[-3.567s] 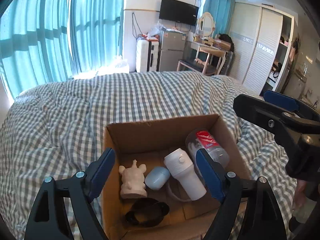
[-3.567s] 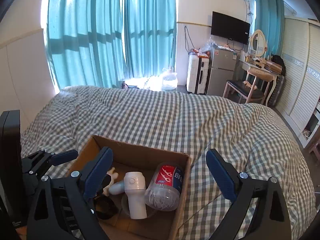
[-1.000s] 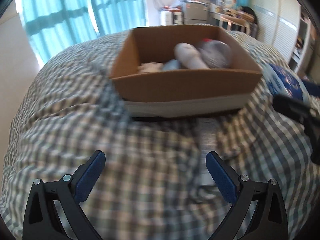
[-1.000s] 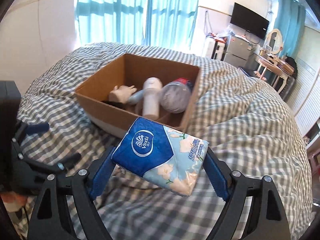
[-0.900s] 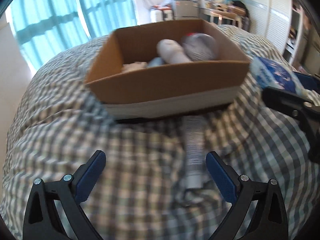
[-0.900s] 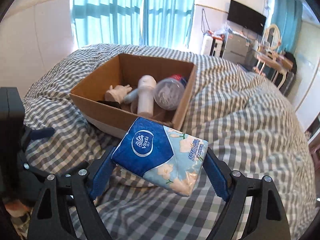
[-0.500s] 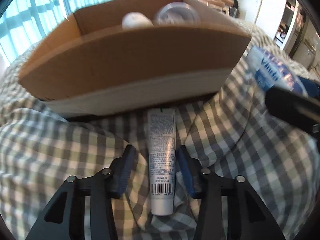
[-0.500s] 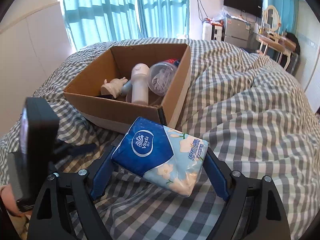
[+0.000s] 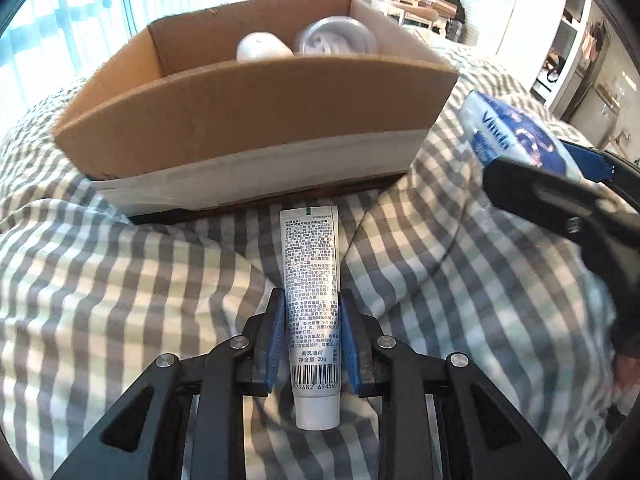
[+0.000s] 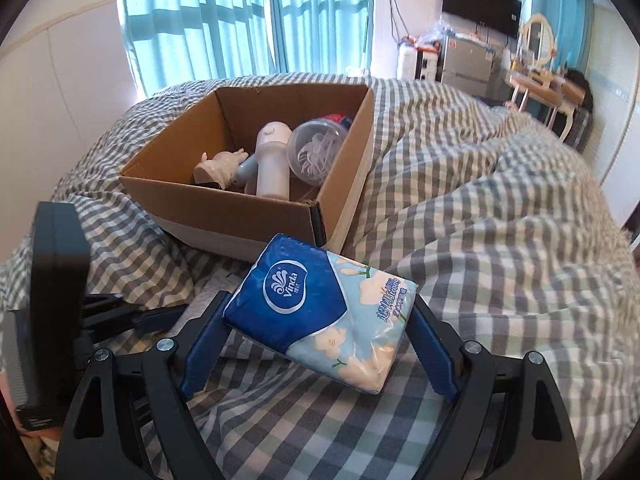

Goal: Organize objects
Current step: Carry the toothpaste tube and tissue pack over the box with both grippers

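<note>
Left tool [image 9: 311,336] clamps tube [image 9: 310,280]; right tool [image 10: 320,344] grips tissue pack [image 10: 320,312].

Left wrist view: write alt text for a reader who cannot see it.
The left gripper is shut on a white tube lying on a checked bedspread, in front of a cardboard box. At right, the right gripper holds a blue tissue pack.

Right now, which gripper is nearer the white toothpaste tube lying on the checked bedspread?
Left. The left gripper is clamped on the white toothpaste tube; the right gripper sits off to its side, holding a blue tissue pack.
</note>
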`<state>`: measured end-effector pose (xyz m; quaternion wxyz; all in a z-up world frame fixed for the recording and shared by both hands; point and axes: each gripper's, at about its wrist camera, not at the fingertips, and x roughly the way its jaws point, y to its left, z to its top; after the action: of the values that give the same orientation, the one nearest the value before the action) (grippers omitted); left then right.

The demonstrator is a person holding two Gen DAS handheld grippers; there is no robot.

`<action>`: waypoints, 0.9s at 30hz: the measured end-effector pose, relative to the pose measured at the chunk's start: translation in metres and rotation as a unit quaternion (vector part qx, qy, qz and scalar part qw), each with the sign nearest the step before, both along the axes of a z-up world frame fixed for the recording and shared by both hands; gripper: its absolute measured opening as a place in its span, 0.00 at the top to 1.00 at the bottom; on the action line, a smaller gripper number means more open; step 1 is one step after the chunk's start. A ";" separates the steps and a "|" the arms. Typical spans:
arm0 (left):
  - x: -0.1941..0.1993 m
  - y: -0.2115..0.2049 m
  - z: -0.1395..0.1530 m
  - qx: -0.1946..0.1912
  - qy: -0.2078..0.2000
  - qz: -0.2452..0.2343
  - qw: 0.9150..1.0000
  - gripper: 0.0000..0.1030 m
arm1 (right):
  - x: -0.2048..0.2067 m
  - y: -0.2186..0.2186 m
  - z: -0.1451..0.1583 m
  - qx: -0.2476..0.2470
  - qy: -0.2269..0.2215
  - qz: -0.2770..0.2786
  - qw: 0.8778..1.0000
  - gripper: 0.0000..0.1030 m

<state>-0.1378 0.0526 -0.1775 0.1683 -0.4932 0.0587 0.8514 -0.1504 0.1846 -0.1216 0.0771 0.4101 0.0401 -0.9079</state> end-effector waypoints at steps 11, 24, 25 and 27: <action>0.033 -0.026 0.044 0.026 0.050 0.009 0.998 0.75 | 0.027 -0.022 0.024 0.026 0.028 0.014 0.999 0.18; 0.053 -0.037 0.102 0.048 0.133 0.023 0.990 0.75 | 0.055 -0.042 0.071 0.026 0.075 0.037 0.996 0.18; 0.053 -0.039 0.108 0.049 0.140 0.023 0.989 0.75 | 0.054 -0.043 0.076 0.024 0.078 0.040 0.996 0.18; 0.052 -0.043 0.121 0.050 0.154 0.023 0.986 0.75 | 0.051 -0.043 0.084 0.022 0.085 0.044 0.995 0.18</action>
<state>-0.0855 0.0094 -0.0560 0.1625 -0.3479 0.0298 0.9229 -0.0995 0.1413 -0.0372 0.1037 0.3313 0.0847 -0.9340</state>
